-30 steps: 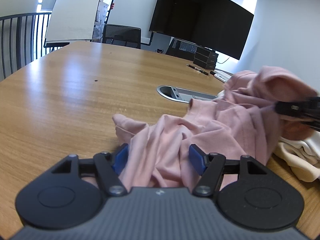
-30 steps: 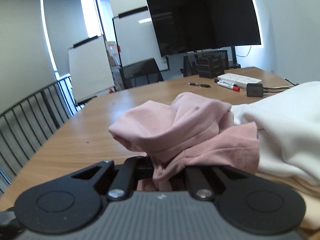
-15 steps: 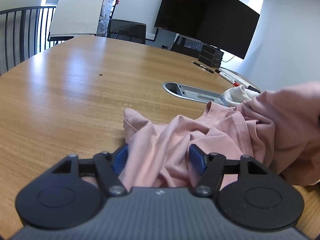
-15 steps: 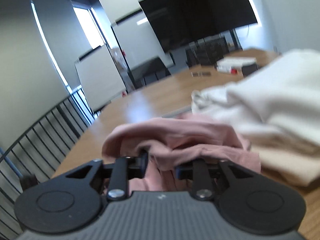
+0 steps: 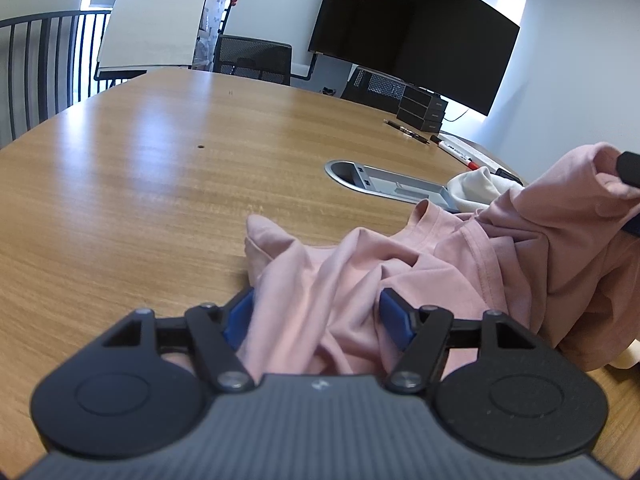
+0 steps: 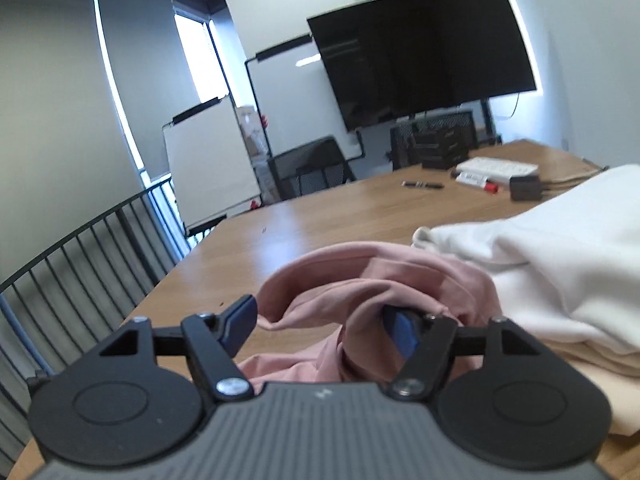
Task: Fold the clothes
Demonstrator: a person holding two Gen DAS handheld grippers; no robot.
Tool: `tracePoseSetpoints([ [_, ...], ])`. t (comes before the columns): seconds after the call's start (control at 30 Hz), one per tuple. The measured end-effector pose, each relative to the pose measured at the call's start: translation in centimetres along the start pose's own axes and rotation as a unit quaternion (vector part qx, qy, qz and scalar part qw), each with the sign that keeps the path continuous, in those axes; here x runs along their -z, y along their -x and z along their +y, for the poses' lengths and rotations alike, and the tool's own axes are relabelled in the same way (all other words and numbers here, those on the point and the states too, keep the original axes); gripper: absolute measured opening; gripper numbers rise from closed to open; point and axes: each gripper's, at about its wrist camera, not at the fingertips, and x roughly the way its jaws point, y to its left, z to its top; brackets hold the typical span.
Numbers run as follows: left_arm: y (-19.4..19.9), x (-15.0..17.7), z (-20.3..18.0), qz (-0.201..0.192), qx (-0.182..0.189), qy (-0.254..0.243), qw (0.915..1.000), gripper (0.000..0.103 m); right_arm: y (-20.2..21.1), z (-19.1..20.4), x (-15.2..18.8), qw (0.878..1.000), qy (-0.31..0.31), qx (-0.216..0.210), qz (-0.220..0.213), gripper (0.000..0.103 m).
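We have the pink T-shirt (image 5: 420,276) crumpled on the wooden conference table (image 5: 140,184), near the edge closest to us, its ribbed collar turned up toward the metal cable box (image 5: 384,184) sunk in the table's middle. Our left gripper (image 5: 316,314) sits wide apart with a bunch of pink cloth lying between its blue pads (image 5: 394,316); nothing is pinched, so we judge it is placed to catch one hem. Our right gripper (image 6: 320,320) is also spread wide, a loop of the same shirt (image 6: 376,280) draped across its far pad (image 6: 402,330); from the left wrist view that side of the shirt stands raised off the table, which suggests we are lifting it to shake the garment flat before any fold. Just beside the shirt toward the table's right edge lies a heap of white clothes (image 6: 552,264) over a cream piece (image 6: 600,392), probably waiting their turn. The cable box's open recess shows only its grey sockets; whether any plug sits in it we cannot tell. Farther off lie markers (image 6: 478,182) and a power strip (image 6: 500,167)
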Motion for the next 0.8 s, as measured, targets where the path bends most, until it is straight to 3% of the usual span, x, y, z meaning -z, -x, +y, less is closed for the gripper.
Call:
tracePoseSetpoints([
  [0.17,-0.1,0.1,0.0,0.001,0.0,0.0,1.0,0.066,2.6,-2.4,-1.5,0.995,-0.003,0.074,-0.073,0.07],
  [0.33,-0.2,0.3,-0.1,0.001,-0.001,-0.003,1.0,0.066,5.6,0.3,-2.3,0.991,0.08,0.044,-0.1,0.072],
  [0.43,-0.2,0.2,-0.1,0.0,-0.001,-0.004,1.0,0.066,5.8,3.0,-1.5,0.989,0.133,0.015,-0.065,0.074],
  [0.53,-0.2,0.1,0.0,-0.001,0.001,-0.001,1.0,0.066,3.1,4.5,0.3,0.987,0.158,0.012,-0.009,0.077],
  [0.73,-0.4,-0.2,0.3,-0.002,0.003,0.004,1.0,0.065,-3.1,4.9,5.8,0.984,0.138,0.026,0.108,0.077],
  [0.8,-0.5,-0.2,0.2,-0.004,0.002,-0.001,1.0,0.065,-4.3,4.6,6.9,0.982,0.136,0.034,0.124,0.076],
])
